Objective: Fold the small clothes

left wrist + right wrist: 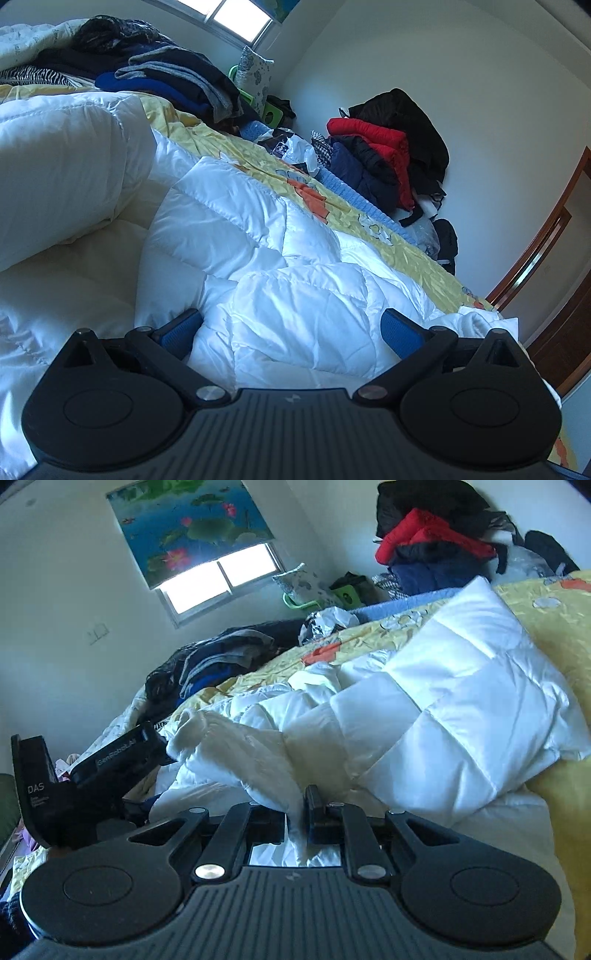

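A white quilted puffer garment (280, 266) lies spread on the bed, partly folded over itself. My left gripper (291, 332) is open, its blue-padded fingers (400, 334) wide apart just above the white fabric, holding nothing. In the right wrist view the same white garment (424, 709) is bunched up, and my right gripper (295, 805) is shut on a fold of it near its edge. The left gripper's black body (92, 775) shows at the left of the right wrist view, resting by the garment.
A yellow patterned bedspread (332, 192) covers the bed. A pile of dark folded clothes (177, 81) sits at the far end. Red, navy and black jackets (384, 155) are heaped against the wall. A wooden door (554, 258) is at the right.
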`<state>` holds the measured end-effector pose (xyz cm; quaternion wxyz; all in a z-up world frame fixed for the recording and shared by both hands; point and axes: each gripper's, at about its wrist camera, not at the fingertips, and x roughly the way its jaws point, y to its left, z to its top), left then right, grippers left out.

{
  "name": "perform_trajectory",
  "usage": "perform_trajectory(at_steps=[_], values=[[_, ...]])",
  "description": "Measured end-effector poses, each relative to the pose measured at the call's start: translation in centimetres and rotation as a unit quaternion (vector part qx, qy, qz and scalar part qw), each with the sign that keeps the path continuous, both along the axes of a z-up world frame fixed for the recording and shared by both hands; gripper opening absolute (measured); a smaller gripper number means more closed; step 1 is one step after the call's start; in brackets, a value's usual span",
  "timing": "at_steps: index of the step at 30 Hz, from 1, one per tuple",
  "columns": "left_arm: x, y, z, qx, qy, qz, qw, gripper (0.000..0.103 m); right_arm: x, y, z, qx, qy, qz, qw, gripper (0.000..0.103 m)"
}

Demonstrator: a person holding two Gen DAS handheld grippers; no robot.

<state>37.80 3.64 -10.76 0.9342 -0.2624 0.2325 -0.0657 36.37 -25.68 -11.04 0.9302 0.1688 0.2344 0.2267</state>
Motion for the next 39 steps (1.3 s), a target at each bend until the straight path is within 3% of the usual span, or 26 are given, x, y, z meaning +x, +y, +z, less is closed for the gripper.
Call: perform_trajectory(at_steps=[4,8,12,15,17,19,21,23,26,28,29,31,32,33,37,39], values=[[-0.5,-0.2,0.5,0.012,0.002,0.022,0.9997,0.103,-0.5,0.1,-0.1,0.000,-0.007,0.007,1.000,0.019],[-1.8,-1.3,2.9,0.033,0.011,0.017,0.9993,0.103,-0.8,-0.2,-0.1,0.005,-0.014,0.013,1.000,0.019],[-3.0,-2.6,5.7,-0.027,0.022,-0.015,0.9993,0.103,-0.8,-0.1,0.0,0.001,-0.017,0.019,1.000,0.022],[-1.7,-3.8,5.9,-0.082,0.097,-0.052,0.9905,0.103,-0.8,0.0,0.0,0.001,-0.019,0.019,1.000,0.022],[-1.9,-4.2,6.6,-0.099,0.093,-0.049,0.9895,0.103,-0.9,-0.1,0.0,0.002,-0.020,0.020,1.000,0.022],[-2.1,-4.9,7.3,-0.073,0.074,-0.055,0.9930,0.103,-0.9,-0.2,-0.1,0.006,-0.018,0.018,1.000,0.022],[-1.4,-5.8,7.2,-0.050,0.103,-0.067,0.9912,0.103,-0.9,-0.3,-0.1,0.009,-0.018,0.016,1.000,0.022],[-0.8,-6.3,6.7,-0.060,0.130,-0.078,0.9865,0.103,-1.1,-0.3,0.0,0.008,-0.021,0.016,1.000,0.023],[-0.4,-6.9,6.6,-0.064,0.129,-0.094,0.9850,0.103,-1.2,0.0,0.0,0.002,-0.028,0.020,0.999,0.028],[0.2,-7.5,6.3,-0.055,0.138,-0.105,0.9834,0.103,-1.3,0.0,0.1,0.002,-0.032,0.021,0.999,0.037],[0.4,-7.8,6.1,-0.050,0.144,-0.106,0.9826,0.099,-1.4,0.0,0.2,0.004,-0.034,0.022,0.999,0.041],[0.6,-8.4,5.6,-0.033,0.157,-0.104,0.9815,0.064,-1.4,-0.1,0.2,0.008,-0.034,0.021,0.999,0.042],[0.8,-8.4,5.3,-0.023,0.172,-0.104,0.9793,0.038,-1.3,-0.2,0.2,0.010,-0.031,0.021,0.999,0.044],[1.0,-8.4,5.0,-0.021,0.188,-0.103,0.9766,0.030,-1.3,-0.2,0.2,0.012,-0.029,0.020,0.999,0.047],[1.4,-7.3,4.3,-0.051,0.205,-0.088,0.9734,0.017,-1.2,-0.1,0.1,0.010,-0.021,0.027,0.999,0.051],[1.5,-6.8,4.7,-0.055,0.200,-0.076,0.9752,0.011,-1.4,0.0,0.2,0.009,-0.025,0.026,0.999,0.062]])
